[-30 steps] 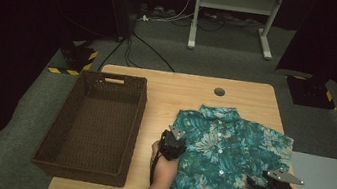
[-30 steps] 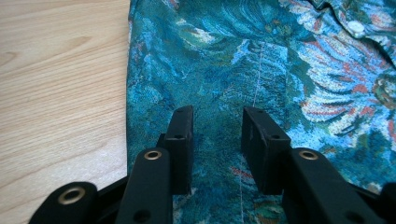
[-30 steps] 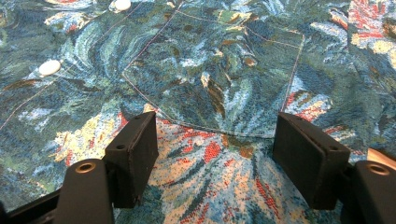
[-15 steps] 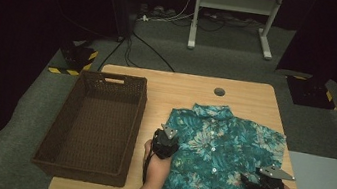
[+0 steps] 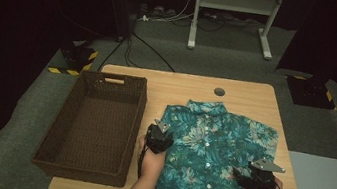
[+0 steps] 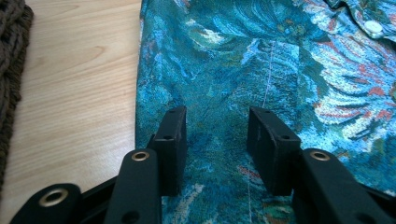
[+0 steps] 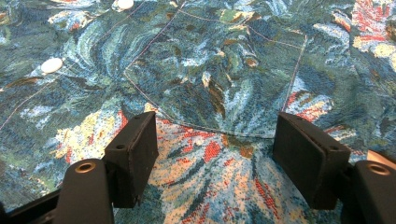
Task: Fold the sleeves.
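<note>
step: gather shirt (image 5: 215, 157) | left tongs (image 6: 217, 140) apart, right tongs (image 7: 217, 158) apart | tip: pinch one fabric layer near each side edge

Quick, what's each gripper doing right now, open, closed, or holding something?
Left gripper: open, fingers apart over the shirt near its edge, holding nothing.
Right gripper: open wide above the shirt's pocket area, holding nothing.

1. Dim room; light falls from overhead onto the table (image 5: 247, 93), leaving the surroundings nearly black.
2. The high view is soft and slightly grainy.
3. Both gripper views are bright, the shirt (image 7: 210, 79) weave crisp, no glare.
</note>
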